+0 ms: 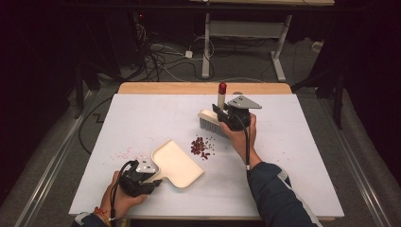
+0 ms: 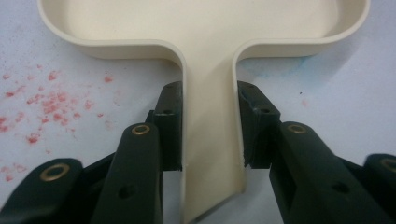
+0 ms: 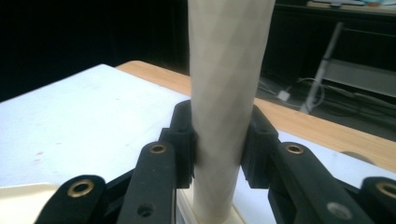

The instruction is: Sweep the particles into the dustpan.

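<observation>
Sweeping is the work we see at this table (image 1: pixel 293 156), and we go over it from the left side to the right. On the left, our left gripper (image 1: pixel 152 178) has its jaws clamped on the flat handle of the cream dustpan (image 1: pixel 177 163); in the left gripper view the pads (image 2: pixel 170 126) press on both edges of that handle (image 2: pixel 210 140). The hand lies low, near the front edge of the table, and the forearm comes in from the bottom. The pan rests flat on the white surface, and its open mouth points away from us and a little to the right. Some faint red stains (image 1: pixel 126 153) are on the surface just left of the pan.

The pile of small red crumbs (image 1: pixel 201 146) lies just beside the right edge of the pan, apart from it, between pan and brush. (This is the relation which decides the next move, in our judgement.) The brush (image 1: pixel 211 120) stands behind and to the right of the pile, so the stroke should go toward us and to the left, into the pan mouth.

On the right, our right gripper (image 1: pixel 226 113) is closed tight on the brush's pale upright handle (image 3: pixel 226 93), which ends in a red cap (image 1: pixel 222 88). The bristle head is long across the table and seems to be on the surface or just above it; we cannot tell which. The right hand is nearer to the crumbs.
</observation>
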